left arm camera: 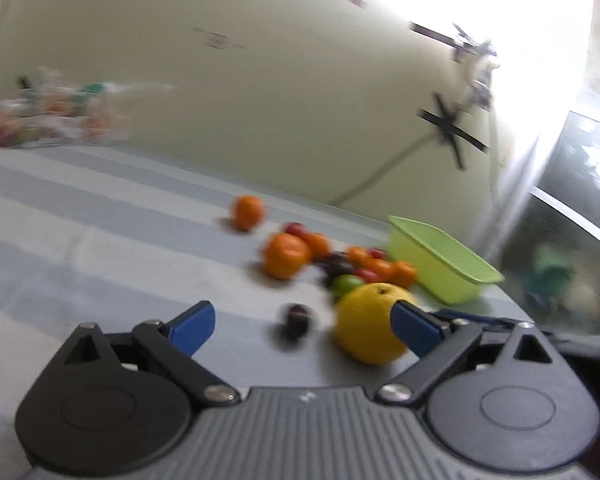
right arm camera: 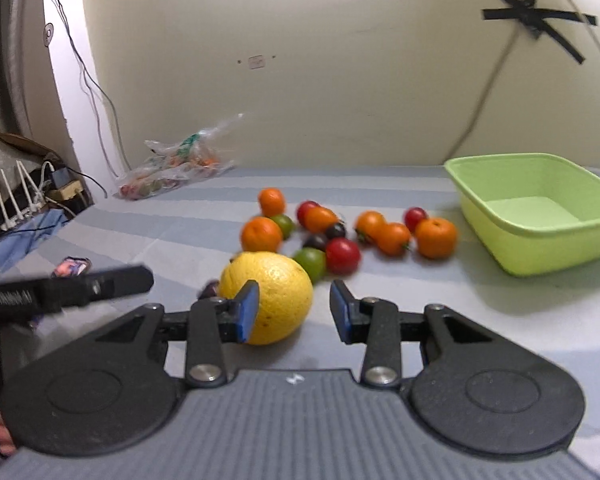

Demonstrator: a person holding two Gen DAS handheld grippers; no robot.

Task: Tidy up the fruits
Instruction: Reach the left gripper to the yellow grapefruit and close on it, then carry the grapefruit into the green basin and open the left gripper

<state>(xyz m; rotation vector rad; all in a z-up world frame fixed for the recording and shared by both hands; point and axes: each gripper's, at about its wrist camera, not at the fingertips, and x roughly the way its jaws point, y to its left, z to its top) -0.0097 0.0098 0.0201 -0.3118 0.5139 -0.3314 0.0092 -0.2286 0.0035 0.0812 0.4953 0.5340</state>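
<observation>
Yellow citrus fruit (right arm camera: 274,292), the largest piece, lies on the striped grey-and-white cloth (right arm camera: 180,220) of the worktop at lower centre of the right wrist view, nearest the camera. The right gripper (right arm camera: 294,312) has its jaws partly spread with nothing pinched; the left blue pad (right arm camera: 247,312) overlaps the fruit's lower left edge, though contact cannot be told, and the right pad stands clear of it. Behind the fruit, at centre frame, a loose cluster of small oranges (right arm camera: 436,238), red tomatoes (right arm camera: 342,255), green ones (right arm camera: 311,262) and dark ones (right arm camera: 315,242) is scattered on the cloth. A light green plastic basin (right arm camera: 496,236) sits at right of the frame, apart from the cluster, with no fruit inside it. A clear plastic bag (right arm camera: 172,168) lies against the wall at upper left. In the blurred left wrist view, the left gripper (left arm camera: 304,320) has its jaws spread wide and empty; a dark round fruit (left arm camera: 296,318) lies between them farther off, and the yellow fruit sits behind the right pad (left arm camera: 416,322). The left gripper's black body also enters the right wrist view from the left edge.
</observation>
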